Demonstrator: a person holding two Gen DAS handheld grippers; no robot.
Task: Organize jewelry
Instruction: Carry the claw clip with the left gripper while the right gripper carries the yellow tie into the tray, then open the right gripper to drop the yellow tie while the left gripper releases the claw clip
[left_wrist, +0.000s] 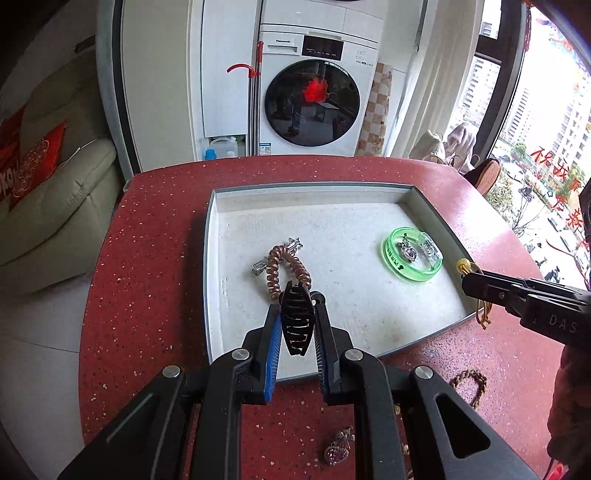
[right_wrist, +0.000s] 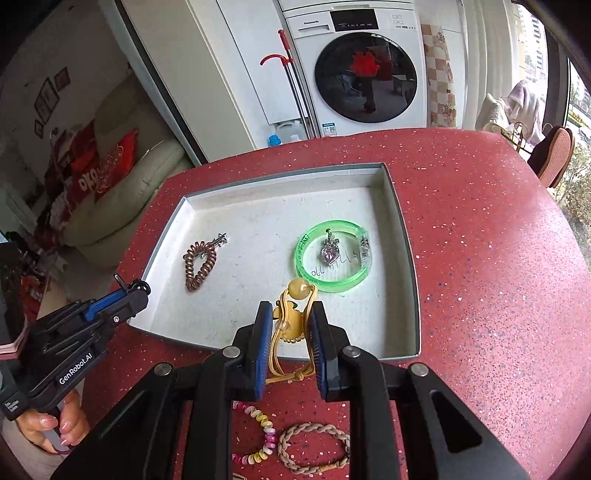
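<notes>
— In the tray (right_wrist: 402, 236)?
— Green bangle (right_wrist: 332, 260) ringing a heart pendant (right_wrist: 330, 248); brown coil tie (right_wrist: 199, 264) beside a silver clip (right_wrist: 220, 240).
— Left gripper (left_wrist: 297, 321)?
— Clamped on a black claw clip (left_wrist: 297, 319), above the tray's near side.
— Right gripper (right_wrist: 290, 332)?
— Closed on a yellow hair tie (right_wrist: 291, 317), over the near rim.

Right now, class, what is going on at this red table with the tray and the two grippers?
A person is sorting jewelry into a shallow white tray with two handheld grippers. The left gripper grips a black hair claw clip over the tray; the right gripper grips a yellow elastic hair tie with a bead. Already in the tray lie a brown spiral hair tie and a green bangle ringing a heart pendant. A braided bracelet waits on the table.
</notes>
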